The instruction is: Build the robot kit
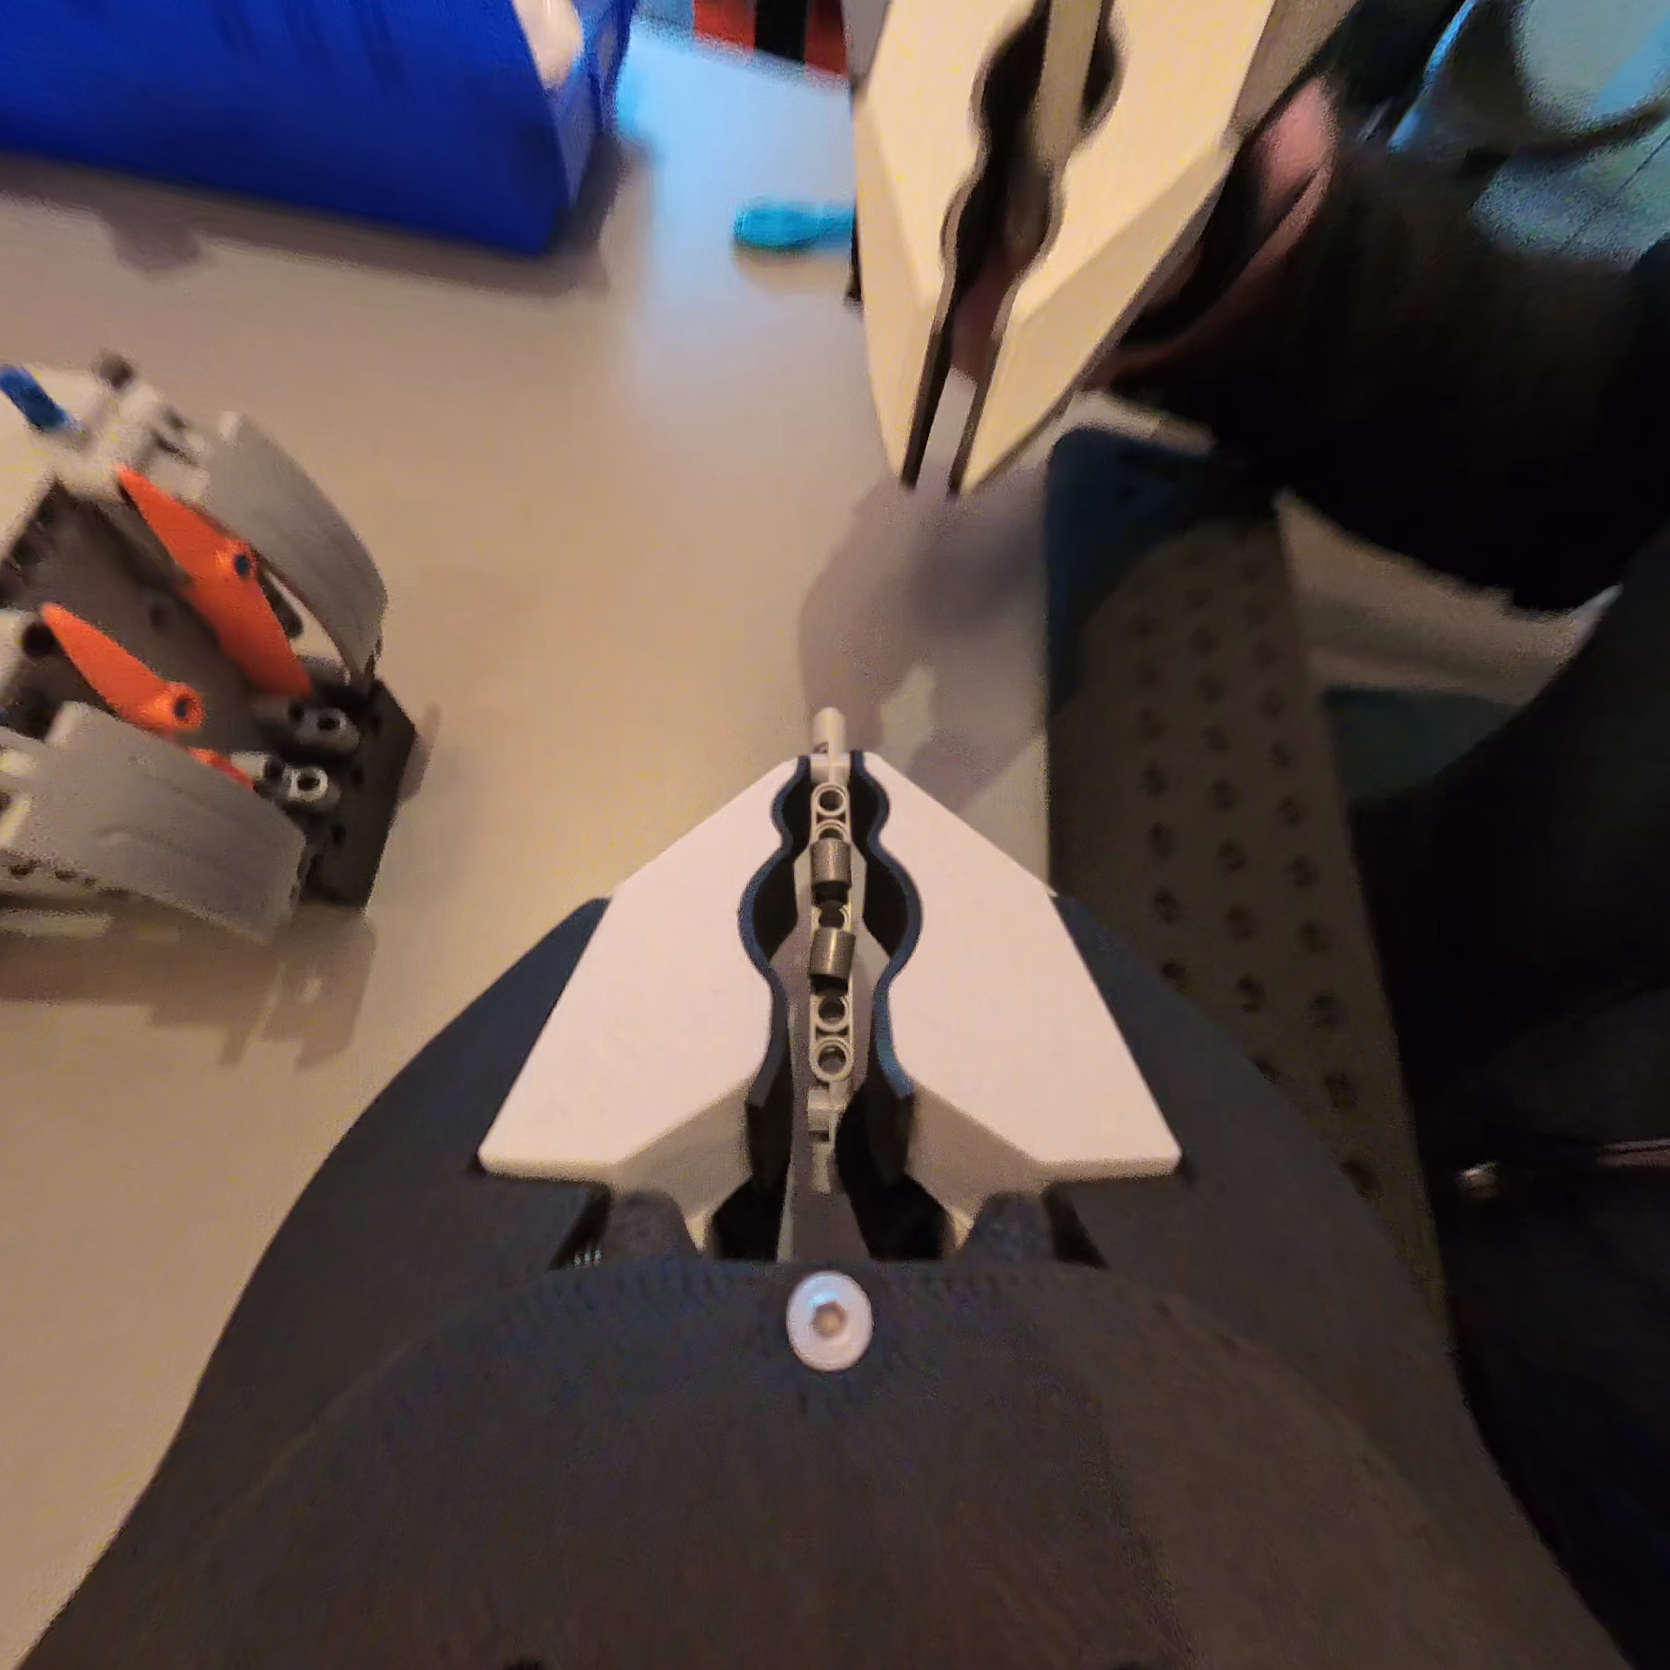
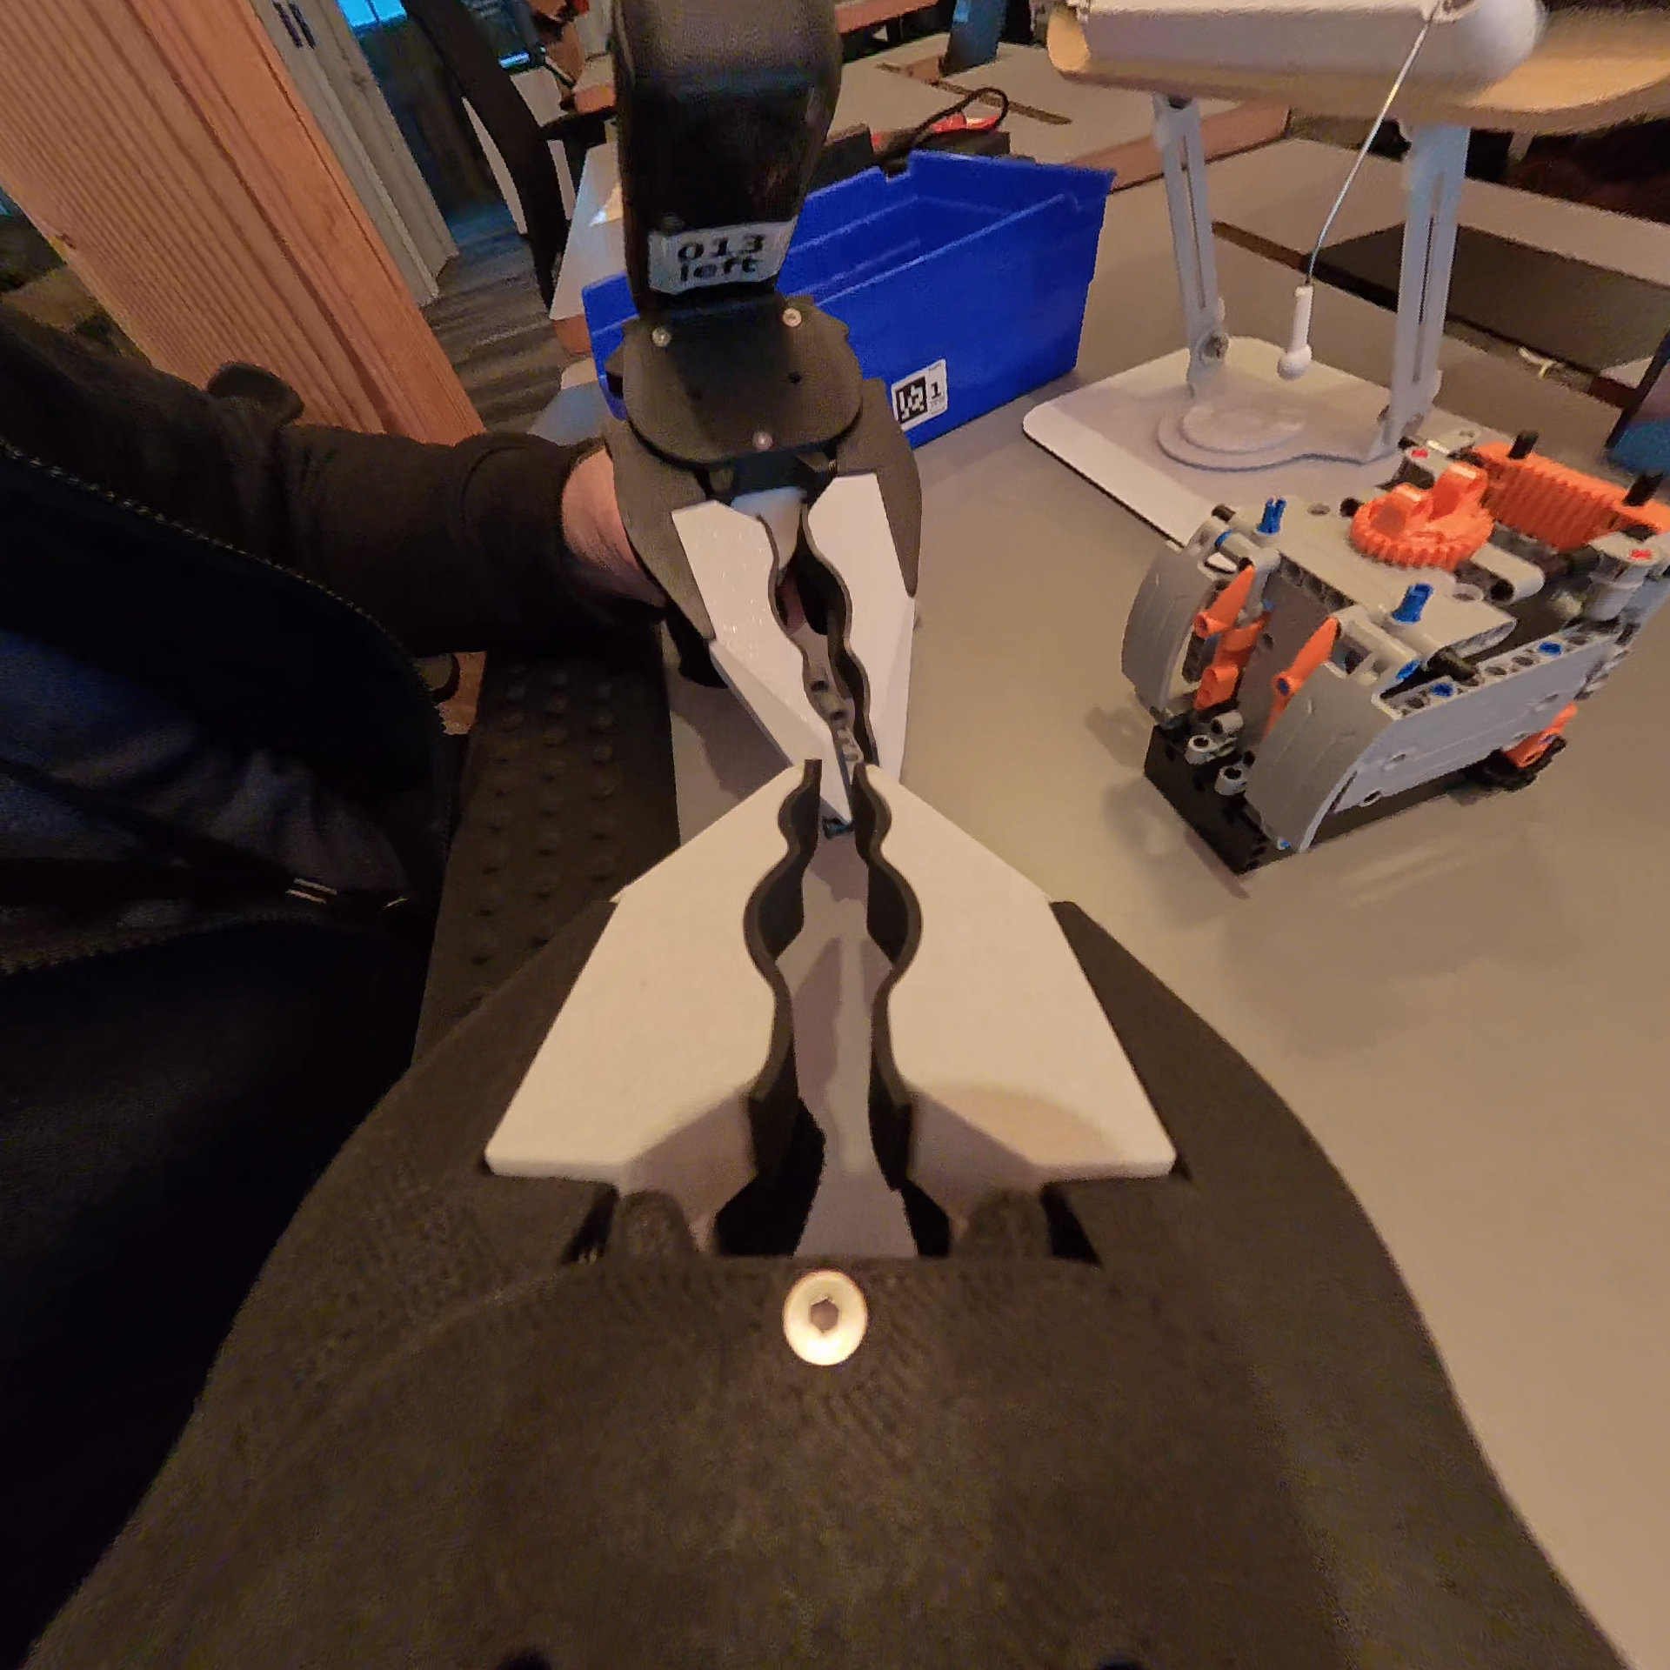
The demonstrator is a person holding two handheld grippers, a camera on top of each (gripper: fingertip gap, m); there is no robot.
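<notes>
My left gripper [image 1: 830, 768] is shut on a thin grey holed beam [image 1: 831, 949] that lies lengthwise between its jaws. Two dark grey bushes sit on the beam, and a pale pin [image 1: 829, 726] sticks out past the fingertips. My right gripper [image 2: 836, 782] has its jaws a narrow gap apart with nothing seen between them. In the right wrist view the left gripper [image 2: 840, 795] points at it tip to tip, with the beam [image 2: 830, 700] showing. In the left wrist view the right gripper [image 1: 935, 483] is blurred, a little beyond and right of the pin.
A grey, orange and black brick model [image 2: 1355, 651] stands on the grey table [image 2: 1355, 1039]; it also shows in the left wrist view [image 1: 181, 687]. A blue bin [image 2: 949, 271] and a white lamp stand [image 2: 1265, 407] stand behind. A dark dotted chair seat [image 1: 1202, 813] lies beside the table. Tip to tip, the grippers are about 6 cm apart.
</notes>
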